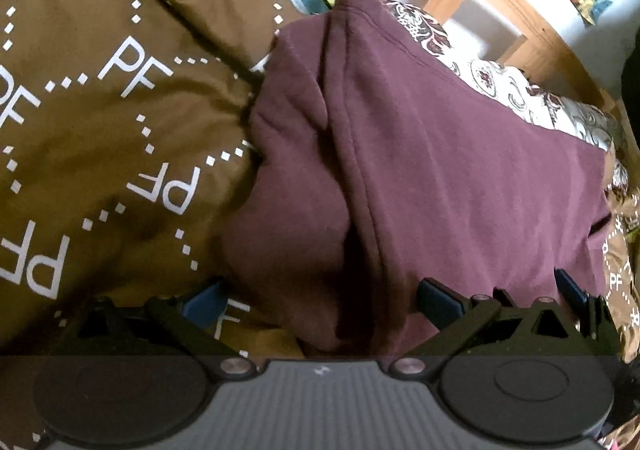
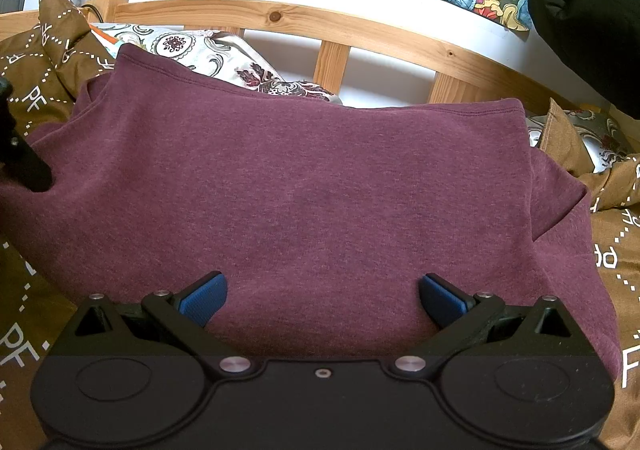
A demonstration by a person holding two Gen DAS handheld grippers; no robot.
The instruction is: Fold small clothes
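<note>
Maroon shirt (image 2: 320, 186) lies spread on a brown duvet (image 1: 100, 130) on a bed, its far hem running along the patterned pillows (image 2: 208, 54) below the wooden headboard (image 2: 332, 30). The main panel is flat and smooth; judged from this, it has been laid out as the base for a fold. On the shirt's left side the cloth is bunched into a thick roll with deep creases (image 1: 312, 178), seen in the left wrist view. On the right side a second layer (image 2: 560, 210) juts from under the top panel onto the duvet.

Left gripper (image 1: 320, 302) sits low at the near edge of the bunched side, jaws spread wide, cloth lying between the blue pads (image 1: 438, 300) but not pinched. Whether the pads touch the fabric cannot be told.

Right gripper (image 2: 322, 300) hovers over the near middle of the flat panel, pointed toward the headboard, jaws likewise spread, holding nothing.

Judgement: the left side needs gathering or flattening before the next fold; the loose roll could spoil a clean crease.
</note>
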